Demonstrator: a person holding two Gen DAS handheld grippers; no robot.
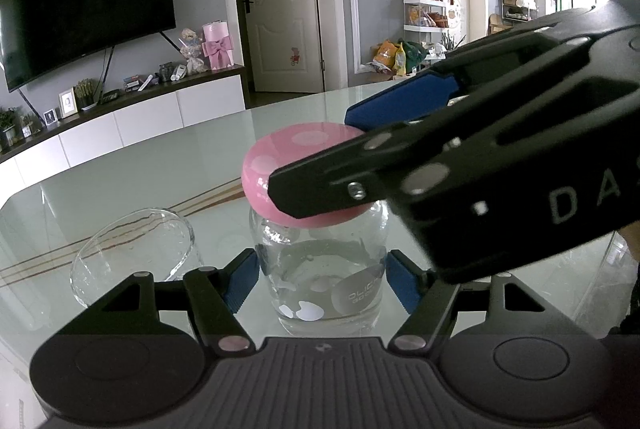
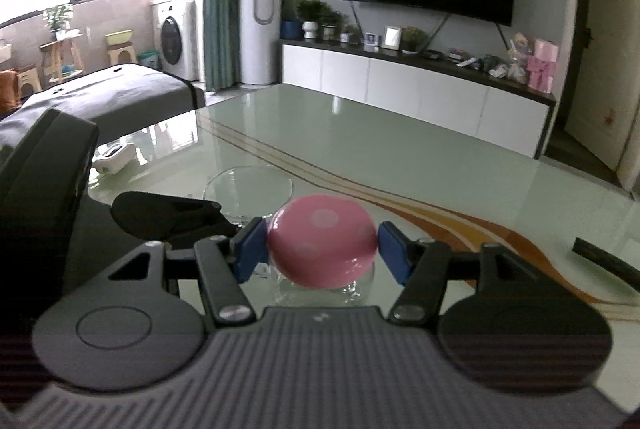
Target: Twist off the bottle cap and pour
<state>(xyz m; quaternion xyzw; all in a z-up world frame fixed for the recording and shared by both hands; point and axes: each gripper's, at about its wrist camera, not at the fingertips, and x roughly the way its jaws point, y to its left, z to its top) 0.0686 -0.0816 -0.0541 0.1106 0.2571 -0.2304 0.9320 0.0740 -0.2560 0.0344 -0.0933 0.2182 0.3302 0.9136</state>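
A clear glass bottle [image 1: 324, 277] with white spots and some water stands upright on the glass table [image 1: 168, 165]. It wears a pink dotted dome cap [image 1: 300, 169]. My left gripper [image 1: 322, 279] is shut on the bottle's body, blue pads touching both sides. My right gripper [image 2: 322, 247] is shut on the cap [image 2: 322, 245], pads pressed on its left and right; it reaches in from the right in the left wrist view [image 1: 360, 149]. An empty clear glass [image 1: 132, 257] stands just left of the bottle, also in the right wrist view [image 2: 248, 189].
A white object [image 2: 114, 155] lies at the table's left edge. A dark flat object [image 2: 608, 263] lies on the table at right. A TV cabinet [image 2: 416, 89] stands beyond the far edge.
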